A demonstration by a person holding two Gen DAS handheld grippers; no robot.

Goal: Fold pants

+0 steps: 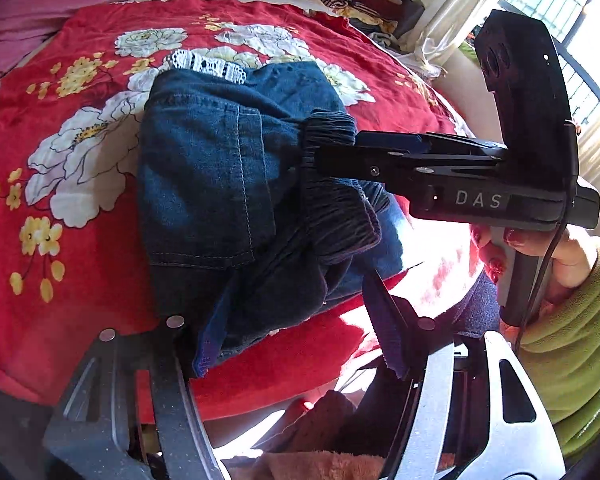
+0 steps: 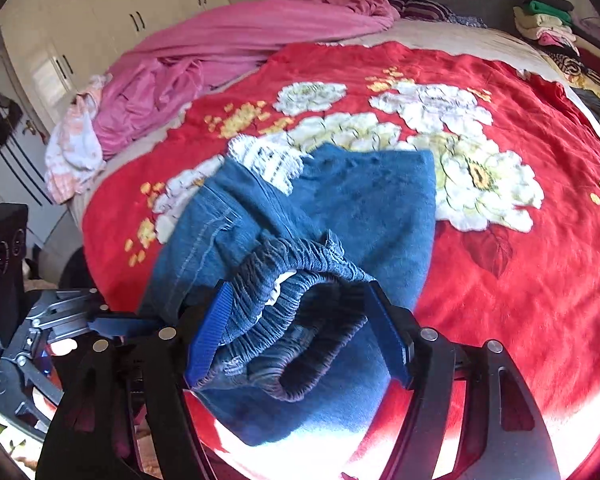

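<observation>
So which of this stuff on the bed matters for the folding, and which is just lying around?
Part of the job:
- denim pants
- right tongs, around the waistband
- left tongs

Just lying about:
- red floral blanket
- pink sheet
- stacked clothes

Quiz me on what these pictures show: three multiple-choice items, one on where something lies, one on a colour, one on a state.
1. Where do the jeans lie?
A. on the red flowered blanket
B. on the floor
C. in a cupboard

2. What colour is the bunched bedding at the bed's far side?
A. green
B. pink
C. black

3. How is the jeans' elastic waistband?
A. stretched flat
B. rolled away out of sight
C. bunched between the fingers of the right hand-held gripper

Answers:
1 A, red cloth shows all around the denim.
2 B, it is plainly pink.
3 C, gathers sit between the blue pads.
</observation>
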